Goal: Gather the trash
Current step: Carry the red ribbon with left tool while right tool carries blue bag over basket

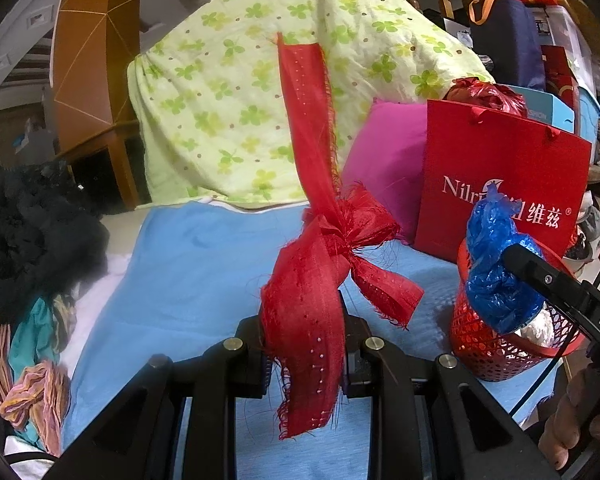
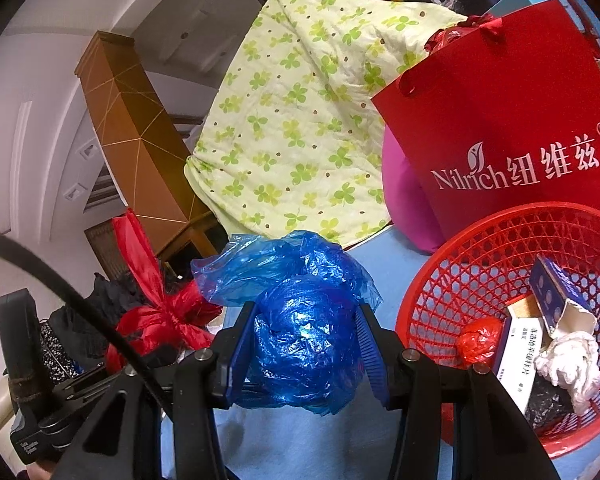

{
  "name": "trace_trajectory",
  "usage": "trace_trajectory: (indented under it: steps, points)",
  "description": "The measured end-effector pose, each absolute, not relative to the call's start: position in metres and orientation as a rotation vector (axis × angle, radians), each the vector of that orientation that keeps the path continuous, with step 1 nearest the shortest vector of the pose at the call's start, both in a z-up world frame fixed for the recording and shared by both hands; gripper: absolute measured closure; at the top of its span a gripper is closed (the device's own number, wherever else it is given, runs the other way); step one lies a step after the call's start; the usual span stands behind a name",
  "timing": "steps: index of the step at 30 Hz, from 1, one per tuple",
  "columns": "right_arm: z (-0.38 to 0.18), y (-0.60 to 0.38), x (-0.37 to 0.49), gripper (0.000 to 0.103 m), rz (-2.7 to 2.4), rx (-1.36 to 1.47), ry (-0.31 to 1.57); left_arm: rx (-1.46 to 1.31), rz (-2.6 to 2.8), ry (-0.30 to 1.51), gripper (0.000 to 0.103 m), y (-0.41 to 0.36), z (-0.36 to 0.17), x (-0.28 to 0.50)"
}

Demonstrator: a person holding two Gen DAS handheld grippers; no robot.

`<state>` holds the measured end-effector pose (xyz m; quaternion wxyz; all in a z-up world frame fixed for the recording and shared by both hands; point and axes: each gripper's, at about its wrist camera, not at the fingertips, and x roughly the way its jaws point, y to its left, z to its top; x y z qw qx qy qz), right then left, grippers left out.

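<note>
Fingers of both grippers grip trash mid-carry, right point(image 2: 306, 344) clamped on a blue bag point(image 2: 300, 320) left of the basket point(image 2: 460, 272), left point(image 1: 304, 344) pinching a red ribbon point(image 1: 320, 232) further left; next, release each over that basket

left tool point(image 1: 304, 354) clamped, right tool point(image 2: 306, 350) seemingly gripping

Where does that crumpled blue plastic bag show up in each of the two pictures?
Left wrist view: the blue plastic bag is at lower right, above the red basket, held by the right tongs.
Right wrist view: the bag is at bottom centre, clamped between the tongs, left of the basket.
Shared landmark: the red paper bag.
</note>
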<state>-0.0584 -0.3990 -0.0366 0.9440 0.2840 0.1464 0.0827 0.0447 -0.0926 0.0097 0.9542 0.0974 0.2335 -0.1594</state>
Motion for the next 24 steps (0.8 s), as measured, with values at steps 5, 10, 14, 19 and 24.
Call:
trace_trajectory:
  steps: [5,10,14,19,24]
  points:
    - [-0.036,-0.399,-0.065,0.051,0.159,0.585,0.286,0.206,-0.338,0.47,0.077,-0.097,0.011,0.043]
    - [-0.034,-0.403,-0.07,0.051,0.148,0.591,0.274,0.215,-0.353,0.464,0.077,-0.101,0.013,0.042]
    - [-0.034,-0.408,-0.074,0.051,0.134,0.602,0.266,0.22,-0.369,0.462,0.077,-0.107,0.013,0.04]
    - [-0.033,-0.414,-0.078,0.051,0.114,0.616,0.252,0.228,-0.39,0.455,0.077,-0.113,0.016,0.036]
    - [-0.033,-0.424,-0.082,0.051,0.099,0.638,0.24,0.229,-0.418,0.452,0.077,-0.12,0.019,0.033]
